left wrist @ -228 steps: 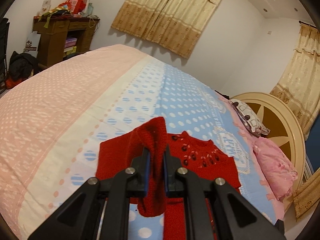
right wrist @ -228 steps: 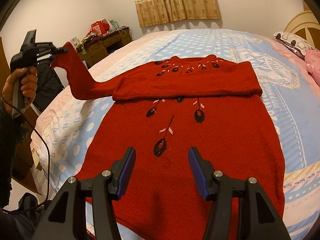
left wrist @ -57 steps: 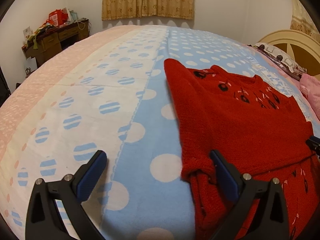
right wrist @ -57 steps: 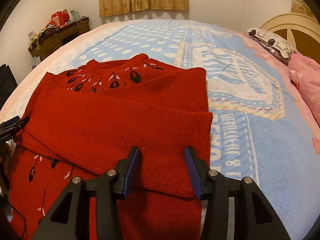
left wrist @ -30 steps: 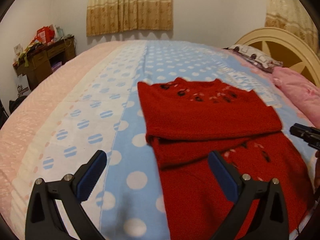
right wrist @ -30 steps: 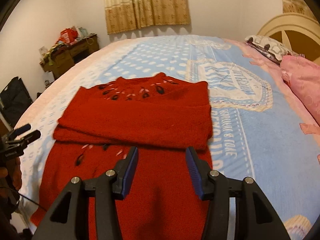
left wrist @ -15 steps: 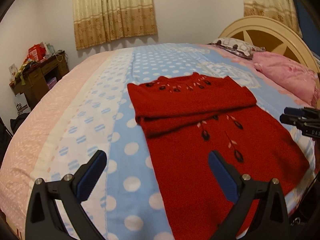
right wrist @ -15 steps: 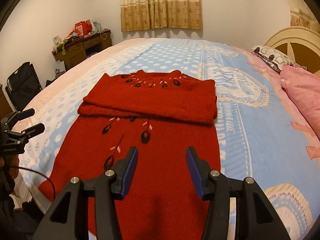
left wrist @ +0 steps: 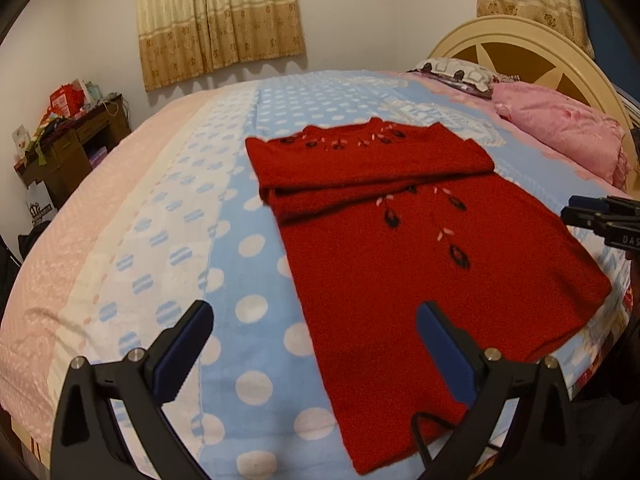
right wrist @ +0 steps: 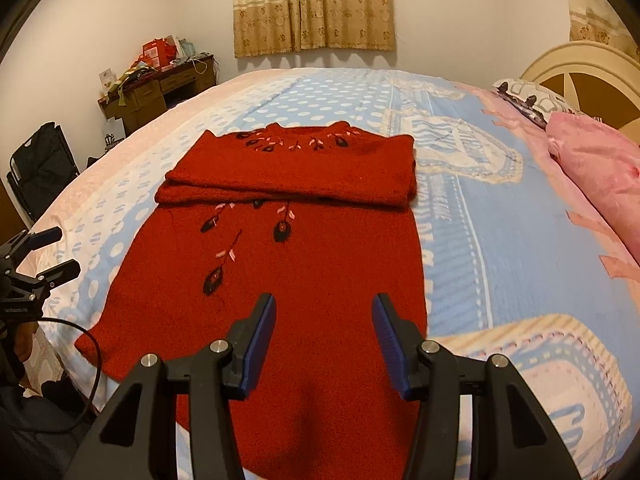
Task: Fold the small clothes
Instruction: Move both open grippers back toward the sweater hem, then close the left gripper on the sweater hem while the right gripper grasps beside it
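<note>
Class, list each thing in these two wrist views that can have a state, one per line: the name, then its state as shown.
Red sweater: flat on the bed, both sleeves folded across the chest, lower half still unfolded.
Left gripper: jaws wide open, holding nothing.
Right gripper: jaws open, holding nothing, over the sweater's hem.
Curtains: drawn shut.
Pink pillow: lying at the headboard end.
Blanket: spread over the bed.
</note>
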